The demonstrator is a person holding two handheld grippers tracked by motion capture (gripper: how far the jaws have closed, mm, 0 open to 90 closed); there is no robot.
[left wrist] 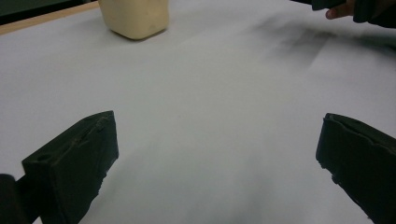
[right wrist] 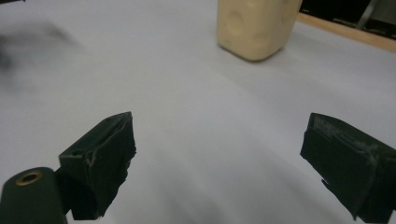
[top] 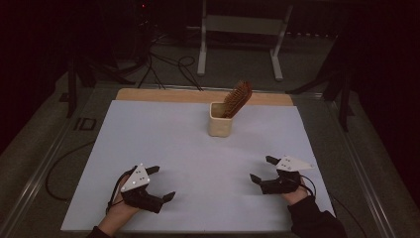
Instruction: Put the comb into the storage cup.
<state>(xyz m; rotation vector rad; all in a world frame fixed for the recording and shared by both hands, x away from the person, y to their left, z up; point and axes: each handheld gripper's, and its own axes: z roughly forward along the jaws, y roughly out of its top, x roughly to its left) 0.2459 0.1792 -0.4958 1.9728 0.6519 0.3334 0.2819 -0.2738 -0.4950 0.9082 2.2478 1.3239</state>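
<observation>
Left gripper point(top: 161, 182) sits low on the tabletop point(top: 198, 148) at approx 7 o'clock in the high view, jaws spread wide, nothing btwn them. Right gripper point(top: 262, 169) at approx 5 o'clock, also spread wide and empty. Both rest on or just above the white sheet, well apart from each other, each held by a hand coming in from the near edge; dark sleeve point(top: 317, 220) on the right arm.

Cream cup point(top: 220, 119) stands upright toward 12 o'clock, a bit right of centre, near the far edge of the sheet and well apart from both grippers. Wooden brush point(top: 236, 99) stands in it, handle down, bristle head up and tilted toward 1 o'clock, leaning on the cup's rim.

Left gripper view: left gripper point(left wrist: 217, 158) w/ bare white surface btwn its jaws, cup point(left wrist: 134, 17) at approx 11 o'clock, the other hand's fingers at the top right corner. Right gripper view: right gripper point(right wrist: 217, 151) likewise wide, cup point(right wrist: 257, 25) at approx 1 o'clock, dimpled side showing, wooden tabletop edge behind it.
</observation>
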